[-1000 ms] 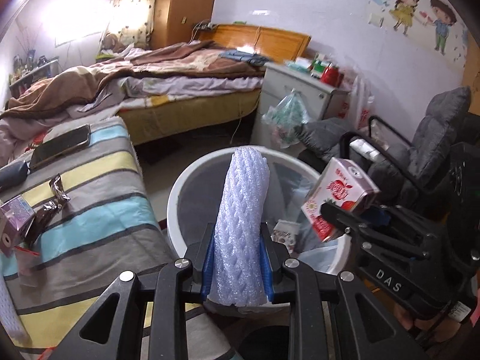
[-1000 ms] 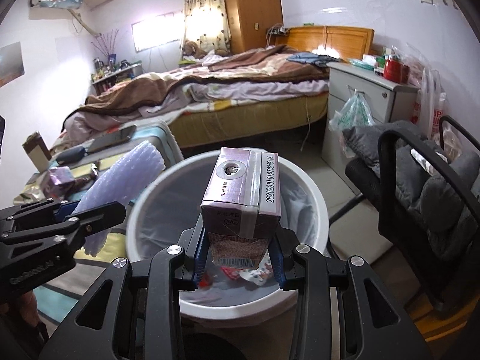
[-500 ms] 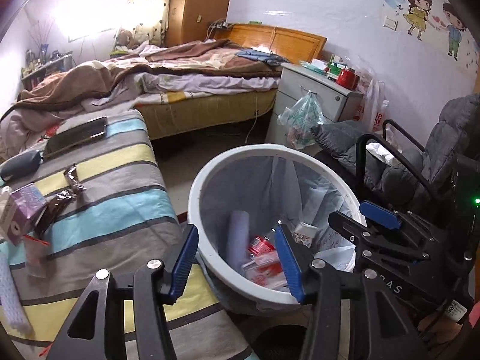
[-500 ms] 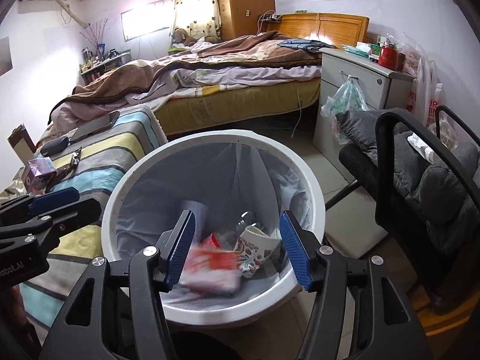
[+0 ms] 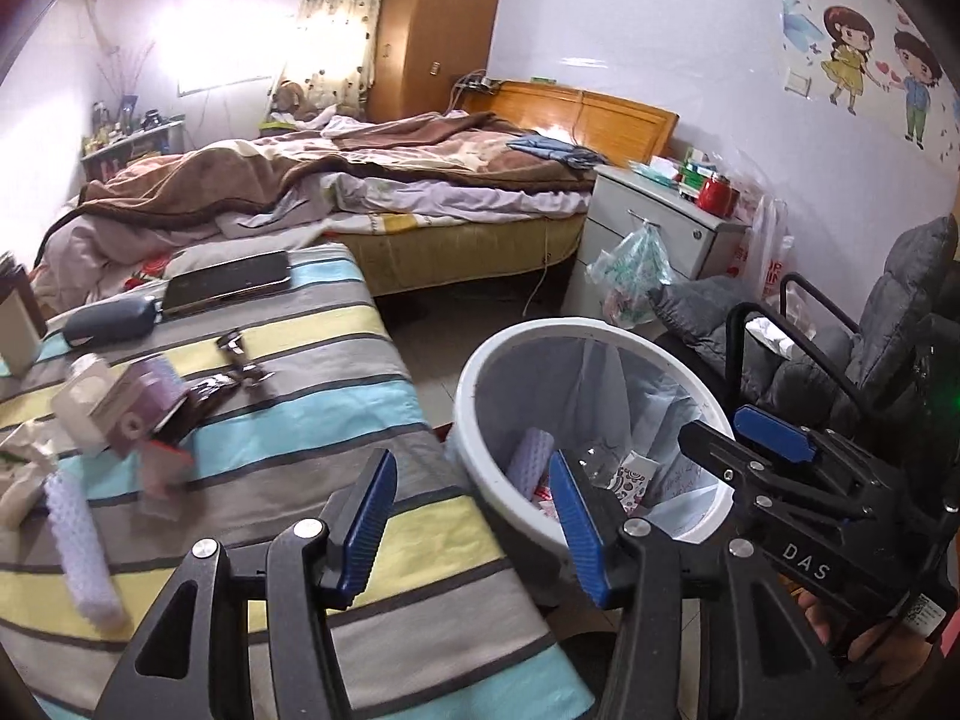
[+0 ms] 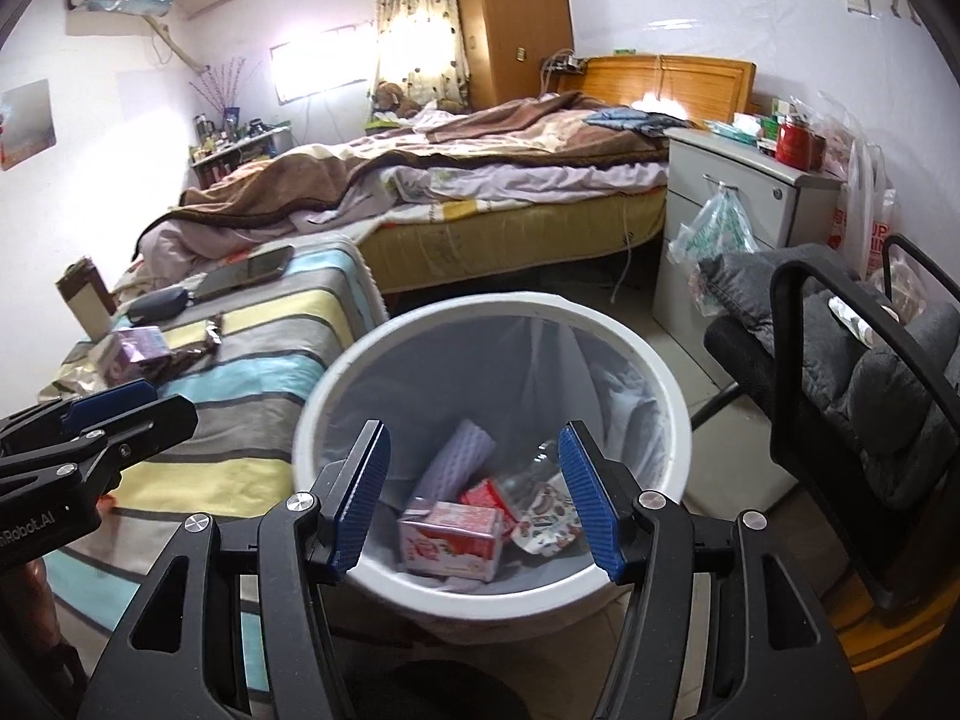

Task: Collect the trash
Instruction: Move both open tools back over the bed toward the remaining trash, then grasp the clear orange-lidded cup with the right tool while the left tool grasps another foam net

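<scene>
A white trash bin [image 6: 672,414] with a grey liner stands by the striped table; it also shows in the left wrist view [image 5: 480,360]. Inside lie a foam sleeve [image 6: 459,453], a pink milk carton [image 6: 450,546], a red carton and a patterned paper cup [image 6: 546,516]. My right gripper [image 6: 474,498] is open and empty above the bin's near rim. My left gripper [image 5: 471,525] is open and empty between the table edge and the bin. On the table lie a purple carton [image 5: 135,414], a brown wrapper [image 5: 231,375] and another foam sleeve [image 5: 81,546].
The striped table [image 5: 288,438] also holds a phone [image 5: 228,285], a dark case [image 5: 108,324] and a small box [image 5: 18,324]. A grey chair with black frame [image 6: 840,360] stands right of the bin. A bed [image 6: 480,180] and a nightstand [image 6: 738,198] are behind.
Both grippers opened and dropped their loads into the bin: the foam sleeve from the left, the carton from the right. The left gripper has since swung left toward the table.
</scene>
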Demonstrator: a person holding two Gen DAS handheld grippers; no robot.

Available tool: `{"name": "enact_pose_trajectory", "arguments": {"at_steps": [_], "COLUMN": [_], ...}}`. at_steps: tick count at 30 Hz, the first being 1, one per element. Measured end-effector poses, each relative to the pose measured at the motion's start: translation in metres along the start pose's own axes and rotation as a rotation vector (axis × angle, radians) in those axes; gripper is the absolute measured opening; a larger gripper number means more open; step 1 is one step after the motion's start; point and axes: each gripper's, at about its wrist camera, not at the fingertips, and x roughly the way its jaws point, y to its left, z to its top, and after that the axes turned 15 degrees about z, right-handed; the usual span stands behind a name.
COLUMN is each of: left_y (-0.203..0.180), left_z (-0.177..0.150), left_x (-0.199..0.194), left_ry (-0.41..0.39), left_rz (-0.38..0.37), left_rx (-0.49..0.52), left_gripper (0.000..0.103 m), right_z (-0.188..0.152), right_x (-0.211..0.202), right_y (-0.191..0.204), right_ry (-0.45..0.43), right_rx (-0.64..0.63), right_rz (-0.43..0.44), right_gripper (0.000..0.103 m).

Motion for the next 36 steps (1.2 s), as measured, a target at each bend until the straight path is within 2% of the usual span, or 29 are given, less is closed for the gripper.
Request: {"name": "enact_pose_trajectory", "arguments": {"at_steps": [8,20,32,36], "left_y": [0.037,0.119,0.183,0.198], "left_z": [-0.015,-0.051,-0.086,-0.091], "left_x": [-0.029,-0.053,-0.056,-0.053], "left_ry": [-0.044,-0.036,0.014,0.031], "left_rz": [0.1,0.239,0.306,0.307], "left_rx": [-0.026,-0.105,-0.22,-0.252], "left_gripper": [0.053,0.053,0.055,0.055], "right_z": [-0.006,-0.026,-0.048,-0.053], "right_x": [-0.001,0.017,0.037,0.044], "right_y": [0.033,0.079,0.123,0.138], "right_ry": [-0.014,0.029,0.12,0.147], "right_rx": [-0.046,-0.087,-0.159,-0.174], "right_rz": [0.063,0.186,0.31,0.354], "right_gripper": [0.06,0.06,0.06,0.06]}}
